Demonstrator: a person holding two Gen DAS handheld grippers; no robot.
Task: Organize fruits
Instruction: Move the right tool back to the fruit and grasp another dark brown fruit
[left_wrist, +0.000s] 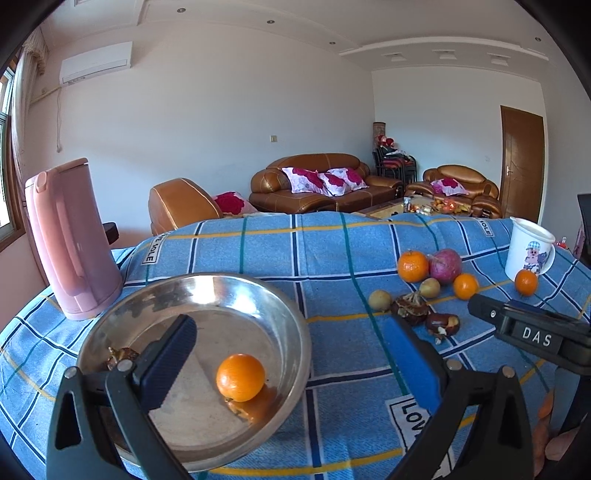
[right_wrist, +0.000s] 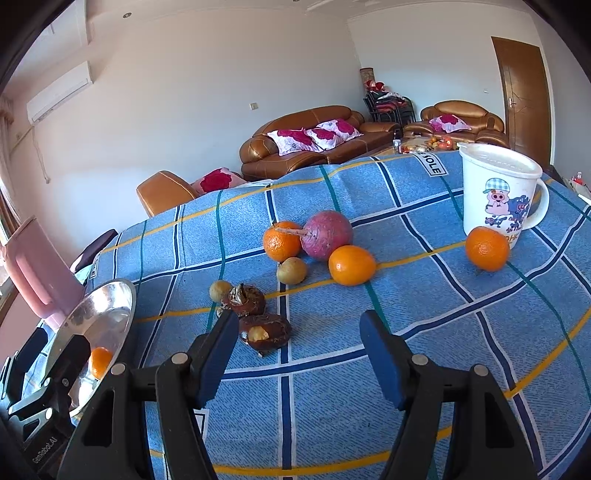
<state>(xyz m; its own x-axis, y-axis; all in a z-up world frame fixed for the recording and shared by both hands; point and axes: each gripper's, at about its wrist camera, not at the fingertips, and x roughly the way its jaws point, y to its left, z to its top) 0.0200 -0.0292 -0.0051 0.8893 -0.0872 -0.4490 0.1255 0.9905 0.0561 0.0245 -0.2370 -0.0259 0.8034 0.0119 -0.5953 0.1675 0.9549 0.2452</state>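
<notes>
A steel bowl (left_wrist: 184, 280) sits at the near left of the table, with one orange (left_wrist: 240, 376) and a brown water chestnut (left_wrist: 118, 357) in it. My left gripper (left_wrist: 291, 325) hovers open over the bowl's right side, holding nothing. In the right wrist view, two water chestnuts (right_wrist: 264, 332) lie just left of my open, empty right gripper (right_wrist: 299, 321). Beyond them lie two small yellowish fruits (right_wrist: 291, 270), two oranges (right_wrist: 351, 264) and a purple-red round fruit (right_wrist: 327, 234). A third orange (right_wrist: 487, 248) rests against the mug.
A pink kettle (left_wrist: 70, 240) stands behind the bowl at the left edge. At the far right stands a white cartoon mug (right_wrist: 498, 192). A blue checked cloth (right_wrist: 443, 332) covers the table. The right gripper's body (left_wrist: 532, 332) shows at the right of the left wrist view.
</notes>
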